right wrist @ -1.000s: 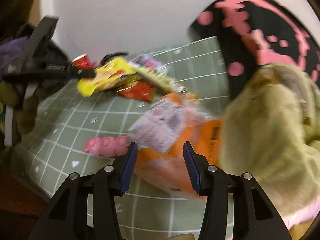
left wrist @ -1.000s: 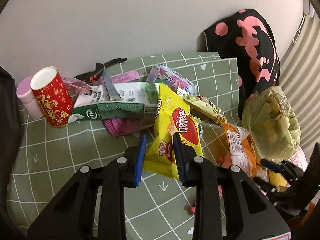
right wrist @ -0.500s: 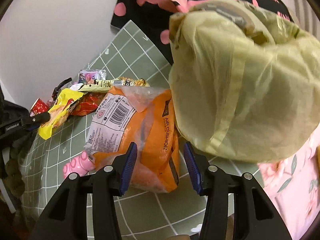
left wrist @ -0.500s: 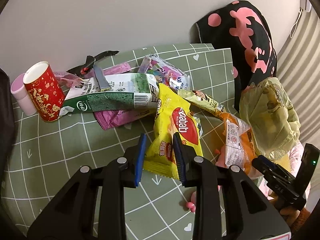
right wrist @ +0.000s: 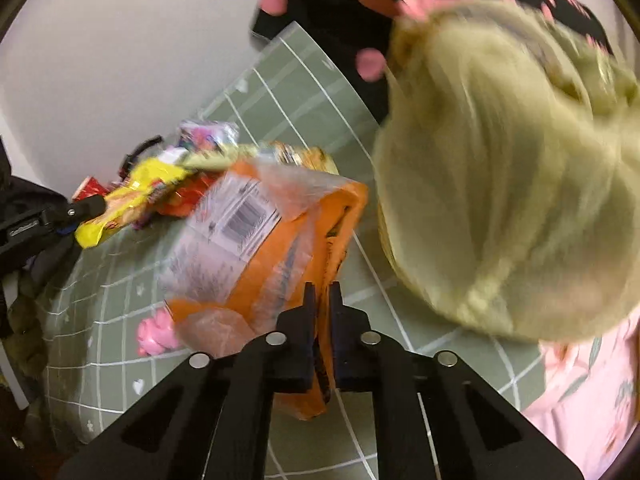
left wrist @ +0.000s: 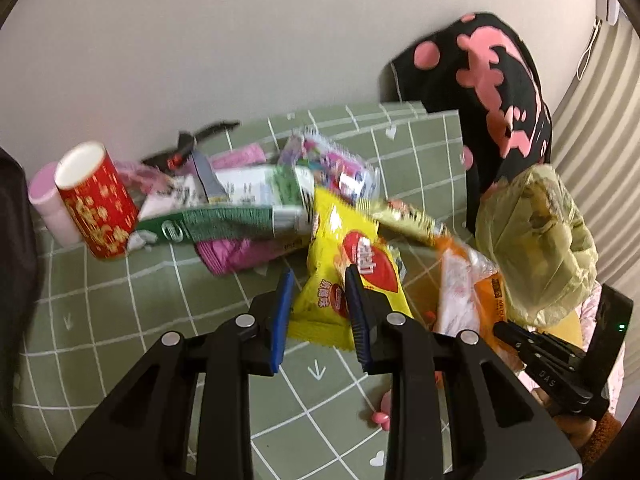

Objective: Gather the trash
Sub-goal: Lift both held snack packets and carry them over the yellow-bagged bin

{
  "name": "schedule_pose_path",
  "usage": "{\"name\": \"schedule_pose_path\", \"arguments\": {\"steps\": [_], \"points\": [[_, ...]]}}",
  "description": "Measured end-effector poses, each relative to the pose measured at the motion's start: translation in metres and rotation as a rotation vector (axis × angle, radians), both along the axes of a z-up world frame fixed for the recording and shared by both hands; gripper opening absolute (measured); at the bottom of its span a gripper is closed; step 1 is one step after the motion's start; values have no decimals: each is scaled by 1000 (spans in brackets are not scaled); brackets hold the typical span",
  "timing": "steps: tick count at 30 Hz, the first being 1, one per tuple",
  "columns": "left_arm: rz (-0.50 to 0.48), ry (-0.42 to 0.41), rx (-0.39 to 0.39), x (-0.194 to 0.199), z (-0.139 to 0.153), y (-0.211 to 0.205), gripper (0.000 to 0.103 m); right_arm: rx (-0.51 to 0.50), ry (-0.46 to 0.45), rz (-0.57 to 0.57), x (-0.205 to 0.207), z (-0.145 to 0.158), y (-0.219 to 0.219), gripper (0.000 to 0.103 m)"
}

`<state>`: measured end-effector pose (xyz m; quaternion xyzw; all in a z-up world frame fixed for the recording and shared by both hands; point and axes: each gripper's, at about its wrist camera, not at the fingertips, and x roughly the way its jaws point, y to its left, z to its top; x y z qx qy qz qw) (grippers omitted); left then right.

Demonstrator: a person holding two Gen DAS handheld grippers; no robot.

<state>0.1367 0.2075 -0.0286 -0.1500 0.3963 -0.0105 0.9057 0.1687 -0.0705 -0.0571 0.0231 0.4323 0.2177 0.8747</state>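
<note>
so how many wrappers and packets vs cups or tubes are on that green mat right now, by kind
snack packets and wrappers: 6 (yellow packet, orange packet, green-and-white packet, magenta wrapper, colourful foil packet, thin gold wrapper)
cups and tubes: 2 (red cup, pink tube)
total: 8; blur may hide more

Yellow wrapper point(left wrist: 352, 268), orange packet point(right wrist: 276, 240), green white-gridded cloth point(left wrist: 120, 320).

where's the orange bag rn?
The orange bag is pinched at its near edge by the right gripper, on the green grid mat between the yellow snack packet and the yellow-green trash bag.
</note>
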Motion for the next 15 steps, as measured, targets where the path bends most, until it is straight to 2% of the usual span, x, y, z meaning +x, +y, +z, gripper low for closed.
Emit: {"name": "schedule_pose_path", "arguments": {"steps": [5, 11, 15], "points": [[12, -48, 12, 3, 21, 0, 25, 8, -98, 53, 10, 36, 10, 5], [2, -110, 5, 6, 46, -2, 25, 34, -176, 66, 27, 72, 12, 5], [-5, -147, 16, 9, 62, -5, 25, 18, -222, 70, 33, 93, 10, 5]]}}
